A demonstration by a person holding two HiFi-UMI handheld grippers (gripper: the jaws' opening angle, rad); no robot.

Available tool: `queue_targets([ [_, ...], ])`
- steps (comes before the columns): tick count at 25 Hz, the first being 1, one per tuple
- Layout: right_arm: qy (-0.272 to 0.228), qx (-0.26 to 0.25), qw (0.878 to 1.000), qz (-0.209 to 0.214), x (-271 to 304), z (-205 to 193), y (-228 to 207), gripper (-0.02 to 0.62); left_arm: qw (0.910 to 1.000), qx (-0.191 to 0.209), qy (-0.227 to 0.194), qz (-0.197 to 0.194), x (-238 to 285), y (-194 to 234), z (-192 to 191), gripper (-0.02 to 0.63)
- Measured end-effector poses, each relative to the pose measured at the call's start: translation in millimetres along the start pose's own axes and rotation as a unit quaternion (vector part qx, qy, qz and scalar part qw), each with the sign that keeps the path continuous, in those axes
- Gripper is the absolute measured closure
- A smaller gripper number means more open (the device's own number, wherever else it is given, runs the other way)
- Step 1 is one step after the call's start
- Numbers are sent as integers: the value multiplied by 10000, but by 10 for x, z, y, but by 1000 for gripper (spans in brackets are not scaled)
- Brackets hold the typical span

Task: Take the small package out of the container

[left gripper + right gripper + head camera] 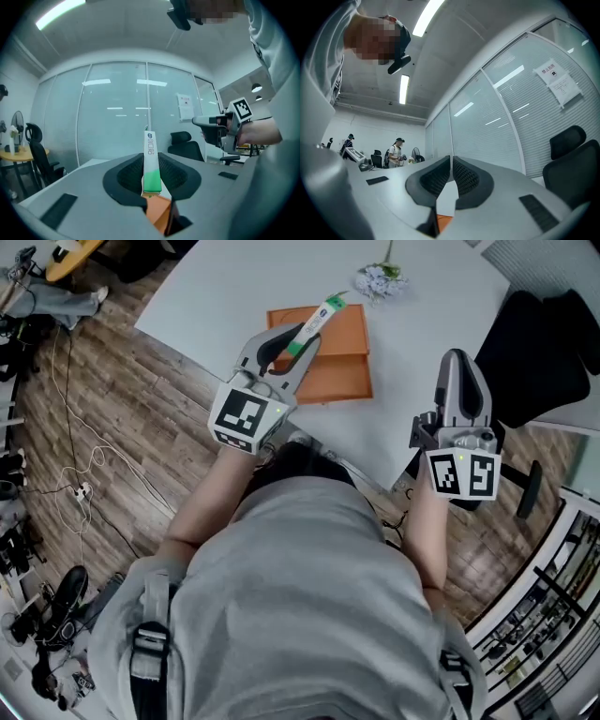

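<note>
A narrow white and green small package [323,315] sticks up out of my left gripper [298,345], which is shut on its lower green end above the orange container [339,371]. In the left gripper view the package [151,161] stands upright between the two dark pads, lifted off the orange container [159,213] below. The flat, open container lies on the white table [225,287]. My right gripper [459,371] hangs over the table's near right edge, shut and empty. In the right gripper view its jaws meet at the tips [451,161].
A small bunch of pale flowers [380,279] lies on the table beyond the container. A black office chair [544,343] stands to the right of the table. Cables [80,465] trail over the wooden floor at the left.
</note>
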State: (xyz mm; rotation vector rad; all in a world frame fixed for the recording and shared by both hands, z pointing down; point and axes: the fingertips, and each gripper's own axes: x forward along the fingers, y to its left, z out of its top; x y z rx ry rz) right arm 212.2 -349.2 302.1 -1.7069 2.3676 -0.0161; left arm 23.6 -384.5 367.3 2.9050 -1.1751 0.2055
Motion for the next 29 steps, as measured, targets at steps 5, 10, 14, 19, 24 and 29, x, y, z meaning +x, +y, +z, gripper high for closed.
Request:
queue_targets([
  [5,-13,-190,9998,26,13,100,336,545,9952,93,-858,456,-475,189,656,506],
  [10,-56,-227,9997,110,-75,135,268,545,9875,34,-1445,622,-601,93,895,505],
  [14,-76,-244,9996,103,-92,105,213,545,9841,48,-1603,765,-640,94,936,506],
  [19,-60,-314,9995,33,-147,183,303,546,9824,24,-1678,826,-783,104,1043,505],
  [24,-62,-332,9994,29,-110,89,258,546,9817,74,-1682,885,-734,132,965,506],
  [29,-85,-291,9995,98,-32,-33,147,546,9820,78,-1641,934,-574,162,839,506],
])
